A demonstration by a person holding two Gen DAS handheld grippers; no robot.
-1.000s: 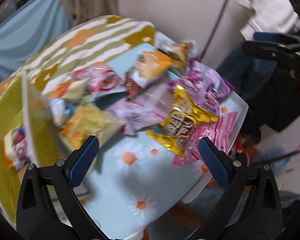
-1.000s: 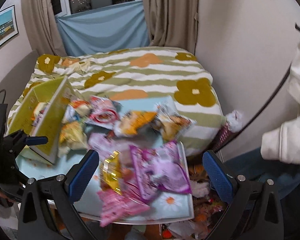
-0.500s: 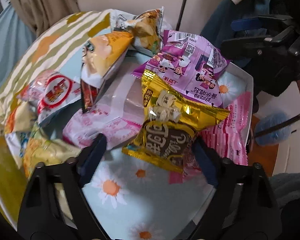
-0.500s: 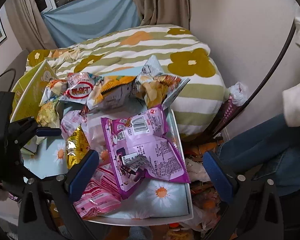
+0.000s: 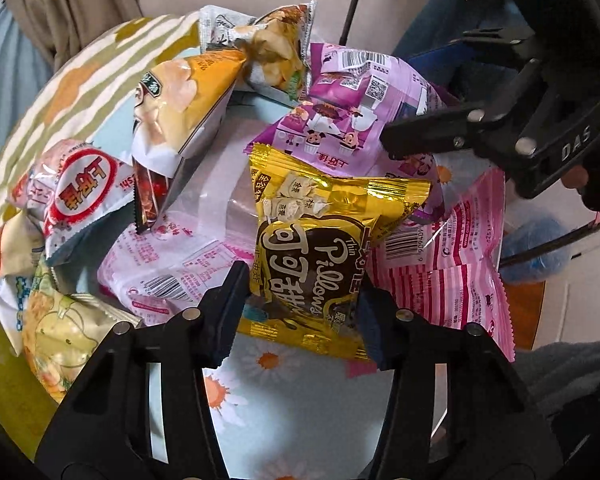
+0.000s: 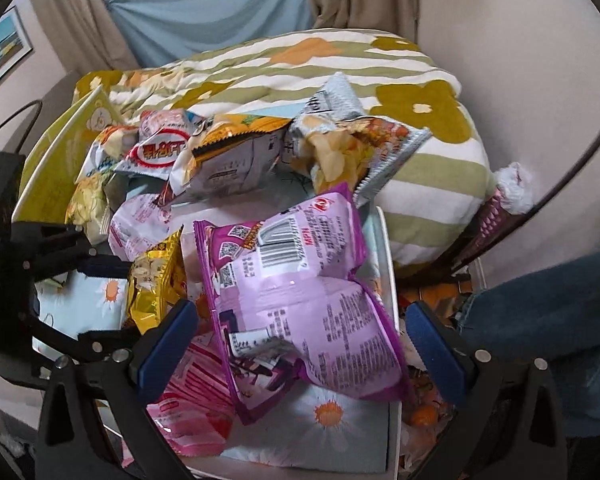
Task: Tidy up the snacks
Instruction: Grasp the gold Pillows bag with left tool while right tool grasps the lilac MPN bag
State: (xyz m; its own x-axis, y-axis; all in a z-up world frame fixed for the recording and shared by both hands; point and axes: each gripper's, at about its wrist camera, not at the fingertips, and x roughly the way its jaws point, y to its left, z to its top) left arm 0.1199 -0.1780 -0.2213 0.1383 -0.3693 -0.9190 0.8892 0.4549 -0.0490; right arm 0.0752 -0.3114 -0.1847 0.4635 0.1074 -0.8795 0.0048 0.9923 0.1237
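Left wrist view: red-and-white packet at the left, orange chip bag beside it, then the gold packet mid-pile on the daisy-print surface. The left gripper has just been closing and its jaws now pinch that packet's lower edge. Lift straight up, gently, since the pink striped packet lies partly under it. Further right, the right gripper hovers with jaws wide over the purple packet, crowding the way.
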